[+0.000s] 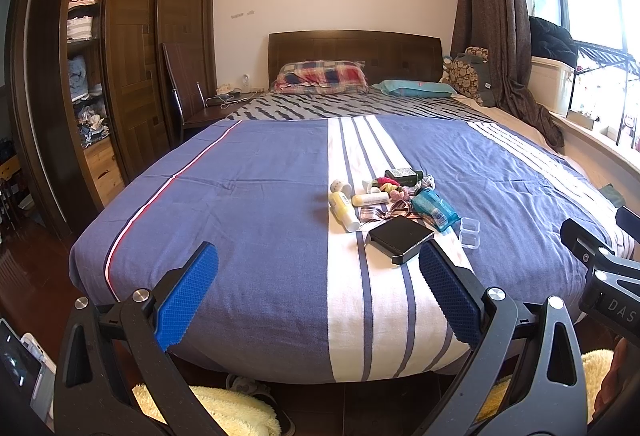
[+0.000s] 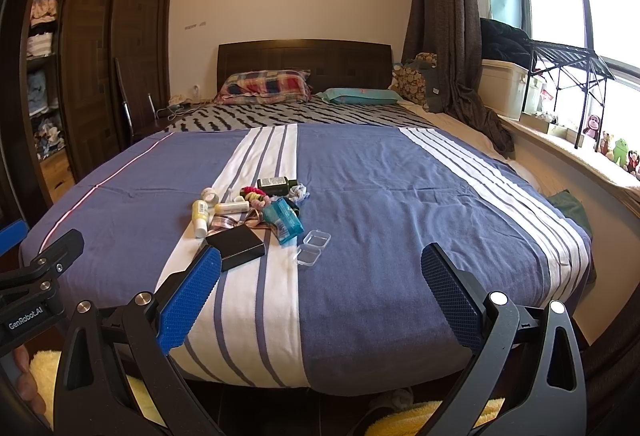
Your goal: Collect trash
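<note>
A small heap of clutter lies on the white stripe of the bed: a black box (image 1: 400, 234) (image 2: 236, 246), two yellow bottles (image 1: 343, 210) (image 2: 200, 216), a teal packet (image 1: 434, 210) (image 2: 284, 220), a clear plastic case (image 1: 469, 232) (image 2: 314, 246), a dark green bottle (image 1: 402, 175) (image 2: 276, 186), hair ties and ribbon. My left gripper (image 1: 318, 260) hangs open at the foot of the bed, short of the heap. My right gripper (image 2: 320, 262) is open too, just right of the heap, holding nothing.
The bed (image 1: 240, 196) has a blue and white striped cover, with pillows (image 1: 322, 76) at the headboard. A wardrobe (image 1: 120, 56) and chair (image 1: 184, 84) stand left. A window ledge (image 2: 560, 148) with toys runs right. Yellow fluffy slippers (image 1: 224, 408) lie on the floor.
</note>
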The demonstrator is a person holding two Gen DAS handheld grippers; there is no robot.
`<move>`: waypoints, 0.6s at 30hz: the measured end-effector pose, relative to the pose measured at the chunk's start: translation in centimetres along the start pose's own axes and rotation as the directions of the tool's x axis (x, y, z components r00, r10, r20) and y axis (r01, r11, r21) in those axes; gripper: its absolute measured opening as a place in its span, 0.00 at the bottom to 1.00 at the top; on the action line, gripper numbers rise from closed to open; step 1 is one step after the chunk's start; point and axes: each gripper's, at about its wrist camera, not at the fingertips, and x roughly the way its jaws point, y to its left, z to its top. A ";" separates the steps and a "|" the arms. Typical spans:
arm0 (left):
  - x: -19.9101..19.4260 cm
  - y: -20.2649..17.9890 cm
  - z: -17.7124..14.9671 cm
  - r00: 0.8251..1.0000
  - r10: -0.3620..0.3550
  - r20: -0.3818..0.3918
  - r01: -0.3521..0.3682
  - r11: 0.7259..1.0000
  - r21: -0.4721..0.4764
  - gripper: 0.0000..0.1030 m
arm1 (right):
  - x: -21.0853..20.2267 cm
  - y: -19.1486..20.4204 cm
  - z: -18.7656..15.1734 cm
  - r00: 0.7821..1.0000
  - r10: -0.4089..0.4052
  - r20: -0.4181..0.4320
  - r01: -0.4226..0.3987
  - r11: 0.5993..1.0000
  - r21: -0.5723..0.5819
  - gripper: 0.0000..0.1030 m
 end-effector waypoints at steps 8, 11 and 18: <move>1.6 -0.2 -0.2 1.000 0.002 -0.027 -0.002 1.000 0.006 0.92 | 1.6 0.0 0.1 1.000 0.001 -0.031 -0.001 1.000 -0.005 0.97; 2.5 -0.3 -0.3 0.999 0.002 -0.043 -0.001 1.000 0.012 0.92 | 2.5 -0.2 0.0 0.999 -0.003 -0.047 0.003 1.000 -0.003 0.97; 5.5 0.4 -0.9 0.995 0.030 -0.092 -0.029 0.999 0.012 0.92 | 5.0 -0.4 -0.7 0.996 -0.006 -0.091 0.007 1.000 0.006 0.97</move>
